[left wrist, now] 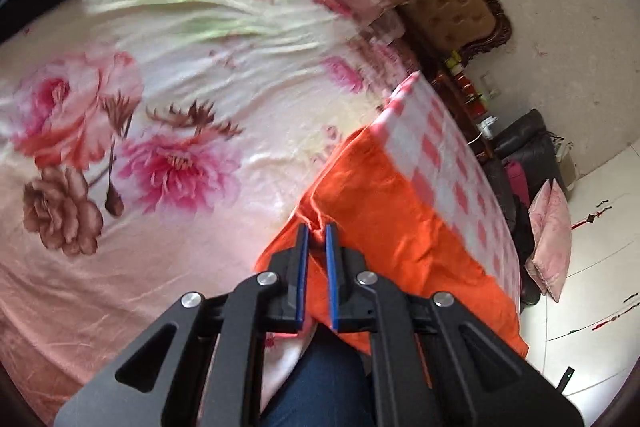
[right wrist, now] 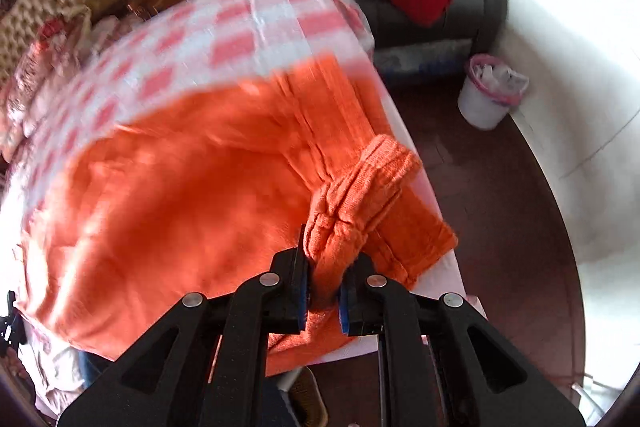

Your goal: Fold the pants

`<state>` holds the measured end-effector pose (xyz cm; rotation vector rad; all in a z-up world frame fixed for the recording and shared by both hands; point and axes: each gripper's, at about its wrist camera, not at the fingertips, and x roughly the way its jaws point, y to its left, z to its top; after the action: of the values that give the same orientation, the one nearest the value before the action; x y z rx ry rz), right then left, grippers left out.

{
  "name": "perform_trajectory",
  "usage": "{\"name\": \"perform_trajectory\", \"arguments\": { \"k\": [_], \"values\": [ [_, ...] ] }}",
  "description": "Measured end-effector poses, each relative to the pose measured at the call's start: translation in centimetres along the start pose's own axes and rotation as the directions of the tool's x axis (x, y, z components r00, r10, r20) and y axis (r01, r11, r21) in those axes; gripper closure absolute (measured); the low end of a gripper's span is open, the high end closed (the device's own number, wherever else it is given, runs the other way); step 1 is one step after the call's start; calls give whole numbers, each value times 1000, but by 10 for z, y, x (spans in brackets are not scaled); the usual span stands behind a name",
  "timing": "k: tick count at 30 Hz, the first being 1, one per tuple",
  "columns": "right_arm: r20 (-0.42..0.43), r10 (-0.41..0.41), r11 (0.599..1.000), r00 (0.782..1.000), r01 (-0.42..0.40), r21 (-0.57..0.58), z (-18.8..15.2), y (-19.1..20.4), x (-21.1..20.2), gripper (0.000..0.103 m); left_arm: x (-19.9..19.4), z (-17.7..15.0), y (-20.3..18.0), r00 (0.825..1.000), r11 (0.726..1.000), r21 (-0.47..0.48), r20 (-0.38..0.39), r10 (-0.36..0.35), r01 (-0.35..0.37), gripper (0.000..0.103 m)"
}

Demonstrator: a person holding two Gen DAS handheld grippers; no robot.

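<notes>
- Orange pants (right wrist: 192,195) lie spread over a pink-and-white checked cloth (right wrist: 224,39) at the near edge of a bed, with one end bunched and raised at each gripper.
- Left gripper (left wrist: 318,233) has its blue-padded jaws nearly closed, pinching a thin fold of the orange fabric at its near corner; beyond it stretches the floral bedspread (left wrist: 160,87).
- Right gripper (right wrist: 324,267) is clamped tight on a thick, ribbed wad of cloth, seemingly a cuff or waistband (right wrist: 372,171), gathered into pleats between the pads.
- Risk, left side: the pinch looks shallow, only a small ridge of cloth near the fingertips. A quick pull could slide the fabric out and drop that corner.
- Risk, right side: the bunched wad may hold several layers unevenly, so the fold could come out twisted or lumpy.
- Risk, below: the checked cloth is loose under the pants and may drag along with them, or get caught in either grip.
- Risk, edge: the pants sit close to the bed's edge above the dark floor (right wrist: 500,227); a slipped end could fall off.
</notes>
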<state>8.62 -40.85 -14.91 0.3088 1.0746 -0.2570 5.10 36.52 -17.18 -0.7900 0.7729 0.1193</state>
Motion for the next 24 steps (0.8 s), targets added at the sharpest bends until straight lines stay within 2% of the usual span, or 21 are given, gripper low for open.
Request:
{"name": "perform_trajectory", "arguments": {
  "k": [1, 2, 4, 6, 9, 11, 12, 14, 15, 17, 20, 21, 22, 23, 24],
  "values": [
    [6, -7, 1000, 1000, 7, -9, 0, 1, -3, 91, -9, -2, -3, 1000, 1000, 19, 24, 19, -19, 95],
    [4, -34, 999, 999, 34, -36, -2, 5, 0, 91, -7, -5, 0, 999, 999, 11, 16, 41, -42, 95],
    [-43, -89, 994, 995, 86, -64, -9, 5, 20, 91, 18, -20, 25, 993, 995, -44, -77, 84, -88, 95],
    [-66, -113, 991, 991, 108, -76, -15, 2, 32, 91, 34, -36, 40, 988, 994, -65, -128, 84, -93, 94],
    [-52, -145, 985, 988, 138, -106, -17, 4, 35, 91, 41, -40, 39, 983, 990, -29, -124, 132, -137, 88],
    [-42, -170, 978, 985, 164, -126, -16, 6, 34, 91, 36, -30, 31, 987, 989, 19, -75, 145, -144, 71],
    [-32, -197, 972, 980, 190, -139, -16, 8, 33, 91, 32, -19, 23, 990, 990, 48, -39, 137, -135, 56],
    [-26, -225, 962, 974, 219, -161, -19, 10, 34, 91, 32, 3, 3, 996, 986, 137, 16, 93, -95, 39],
    [-21, -235, 959, 972, 229, -168, -20, 11, 34, 91, 39, 13, -8, 996, 979, 186, 14, 88, -89, 37],
    [-11, -256, 951, 967, 250, -184, -20, 14, 34, 91, 59, 30, -24, 995, 963, 252, -6, 96, -92, 37],
    [-13, -264, 950, 965, 257, -179, -20, 13, 35, 89, 100, 52, -38, 992, 947, 314, -80, 102, -72, 40],
    [-15, -267, 950, 964, 260, -174, -19, 12, 34, 85, 112, 56, -41, 988, 941, 333, -111, 108, -66, 50],
    [-17, -269, 949, 963, 262, -175, -19, 11, 31, 83, 122, 59, -42, 983, 936, 346, -142, 114, -58, 79],
    [-17, -278, 945, 960, 271, -185, -20, 10, 24, 74, 130, 60, -44, 977, 933, 356, -177, 119, -49, 86],
    [-6, -285, 941, 958, 279, -190, -19, 9, 18, 65, 131, 60, -47, 977, 928, 371, -179, 117, -43, 90]
  ]
}}
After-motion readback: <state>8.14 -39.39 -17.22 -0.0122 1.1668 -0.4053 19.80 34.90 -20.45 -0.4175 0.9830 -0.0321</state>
